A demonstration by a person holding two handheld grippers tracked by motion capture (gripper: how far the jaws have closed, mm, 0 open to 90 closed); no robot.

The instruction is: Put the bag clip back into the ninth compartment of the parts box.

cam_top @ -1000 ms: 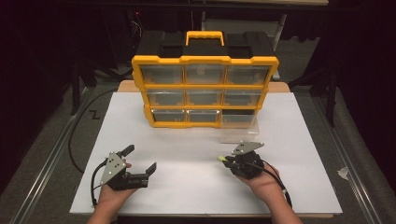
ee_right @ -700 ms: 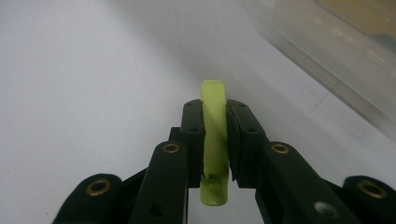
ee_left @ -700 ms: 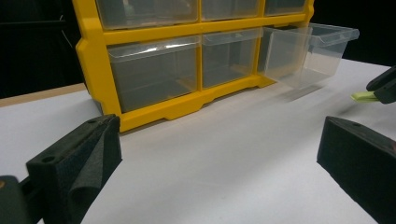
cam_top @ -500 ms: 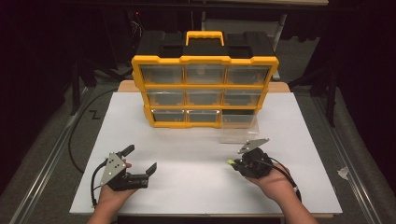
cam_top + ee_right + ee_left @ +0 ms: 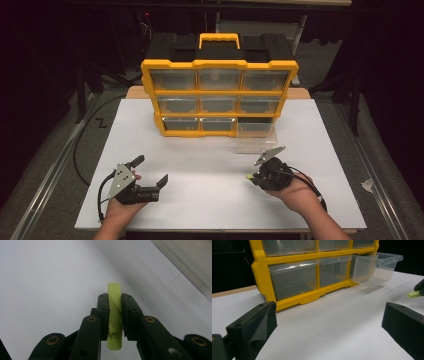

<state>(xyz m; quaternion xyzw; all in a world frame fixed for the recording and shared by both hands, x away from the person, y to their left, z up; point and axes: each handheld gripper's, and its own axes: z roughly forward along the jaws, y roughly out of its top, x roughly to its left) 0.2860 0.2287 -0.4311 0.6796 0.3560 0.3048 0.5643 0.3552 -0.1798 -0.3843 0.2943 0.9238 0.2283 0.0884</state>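
Observation:
A yellow organiser (image 5: 219, 95) with clear drawers stands at the back of the white board (image 5: 210, 165). Its bottom right drawer (image 5: 256, 135) (image 5: 377, 267) is pulled out. My right gripper (image 5: 251, 177) (image 5: 115, 312) is shut on a flat yellow-green piece (image 5: 114, 315) (image 5: 248, 176), held just above the board, right of centre and in front of that drawer. The piece also shows at the right edge of the left gripper view (image 5: 413, 293). My left gripper (image 5: 150, 170) (image 5: 329, 327) rests at the front left, open, nothing between its pads.
A black cable (image 5: 82, 145) runs off the board's left side along a metal rail (image 5: 45, 190). A scrap of white paper (image 5: 367, 186) lies on the grey floor at the right. Dark table legs stand behind the organiser.
My right gripper has moved to the right and slightly nearer the front edge with the yellow-green piece. The left gripper has stayed still.

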